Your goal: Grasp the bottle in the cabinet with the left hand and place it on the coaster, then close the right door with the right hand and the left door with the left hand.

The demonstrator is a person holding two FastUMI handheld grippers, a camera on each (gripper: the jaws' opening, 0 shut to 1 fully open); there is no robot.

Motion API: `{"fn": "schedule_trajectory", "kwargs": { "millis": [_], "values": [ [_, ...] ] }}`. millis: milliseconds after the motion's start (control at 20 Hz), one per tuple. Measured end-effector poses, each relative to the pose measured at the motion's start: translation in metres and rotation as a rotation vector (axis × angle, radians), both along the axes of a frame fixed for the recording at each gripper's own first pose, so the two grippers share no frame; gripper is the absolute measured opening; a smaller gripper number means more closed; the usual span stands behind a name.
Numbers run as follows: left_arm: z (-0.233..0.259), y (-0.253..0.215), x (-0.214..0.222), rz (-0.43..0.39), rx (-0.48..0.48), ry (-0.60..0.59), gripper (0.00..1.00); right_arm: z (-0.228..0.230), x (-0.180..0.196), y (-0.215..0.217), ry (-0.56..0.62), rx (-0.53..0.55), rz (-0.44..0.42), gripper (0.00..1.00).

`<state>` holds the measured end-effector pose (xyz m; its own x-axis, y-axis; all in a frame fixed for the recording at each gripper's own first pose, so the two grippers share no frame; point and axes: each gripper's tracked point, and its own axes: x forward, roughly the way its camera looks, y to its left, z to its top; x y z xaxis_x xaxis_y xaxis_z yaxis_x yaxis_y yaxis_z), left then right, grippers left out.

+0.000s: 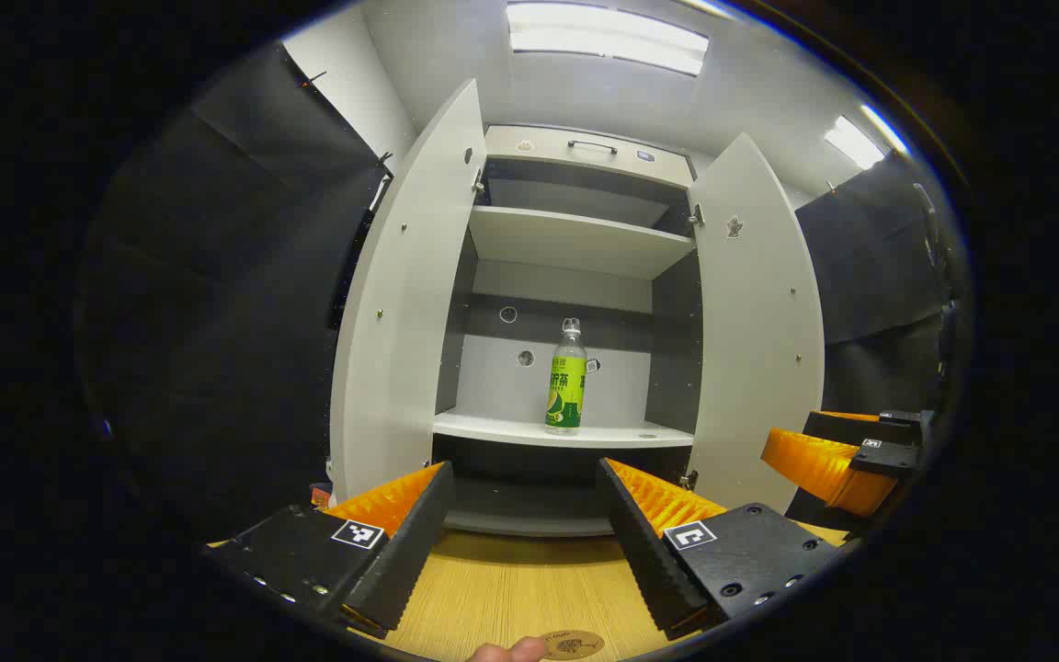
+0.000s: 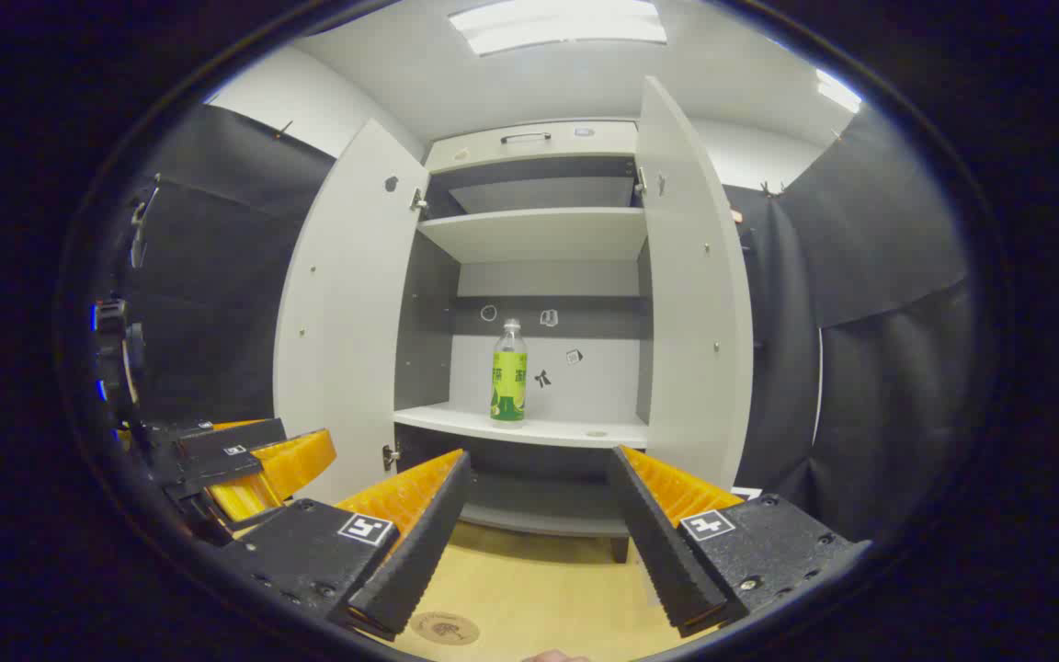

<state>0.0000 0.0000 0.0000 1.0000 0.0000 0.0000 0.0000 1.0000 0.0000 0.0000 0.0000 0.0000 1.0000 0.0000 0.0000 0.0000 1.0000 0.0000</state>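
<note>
Facing the open cabinet [image 1: 575, 239], both tongs, left [image 1: 525, 542] and right [image 2: 539, 542], gape empty; bottle [image 1: 567, 379] stands at twelve o'clock on the shelf [image 1: 511, 428]. Probably the reach comes first, toward coaster [image 1: 572, 644] afterwards.

Green-labelled bottle [image 1: 566, 379], white cabinet [image 1: 575, 241], wood-grain table [image 1: 511, 588].

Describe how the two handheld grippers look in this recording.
Each gripper, left gripper and right gripper, has two wedge-shaped fingers with ribbed, toothed inner faces on black blocks with screws. Each block carries a small square black-and-white marker.
</note>
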Motion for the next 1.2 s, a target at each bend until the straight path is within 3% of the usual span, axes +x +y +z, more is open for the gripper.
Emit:
{"fn": "schedule_trajectory", "kwargs": {
  "millis": [300,350,400,600,650,700,750,800,850,1000,1050,1200],
  "values": [
    [0.001,0.011,0.005,0.015,0.005,-0.001,0.95,-0.003,0.005,-0.008,0.024,0.012,-0.032,0.98],
    [-0.001,0.011,0.006,0.01,-0.001,0.006,0.99,-0.002,0.006,-0.009,0.023,0.013,-0.034,0.98],
    [-0.002,0.01,0.005,0.007,-0.004,0.012,0.95,0.0,0.006,-0.008,0.02,0.016,-0.031,0.99],
    [-0.004,0.009,0.008,-0.004,-0.009,0.018,0.94,0.001,0.008,-0.003,0.019,0.017,-0.025,0.99],
    [-0.004,0.008,0.009,-0.008,-0.012,0.018,0.99,0.0,0.008,-0.002,0.02,0.015,-0.021,0.98],
    [-0.004,0.008,0.01,-0.011,-0.016,0.019,0.95,0.002,0.008,-0.001,0.018,0.013,-0.019,0.98],
    [-0.004,0.008,0.01,-0.013,-0.019,0.02,0.99,0.001,0.007,-0.001,0.019,0.011,-0.018,0.98],
    [-0.005,0.008,0.01,-0.013,-0.022,0.021,0.95,0.002,0.008,-0.001,0.02,0.008,-0.019,0.94],
    [-0.004,0.009,0.01,-0.011,-0.022,0.021,0.95,0.002,0.008,-0.001,0.02,0.006,-0.019,0.99],
    [-0.004,0.012,0.011,-0.005,-0.018,0.021,0.95,0.002,0.009,-0.002,0.019,0.012,-0.023,0.98],
    [-0.004,0.014,0.011,0.0,-0.016,0.022,0.94,0.0,0.009,-0.001,0.024,0.015,-0.021,0.94],
    [-0.003,0.016,0.013,0.0,-0.018,0.025,0.94,0.0,0.012,-0.001,0.027,0.021,-0.022,0.98]
  ]
}}
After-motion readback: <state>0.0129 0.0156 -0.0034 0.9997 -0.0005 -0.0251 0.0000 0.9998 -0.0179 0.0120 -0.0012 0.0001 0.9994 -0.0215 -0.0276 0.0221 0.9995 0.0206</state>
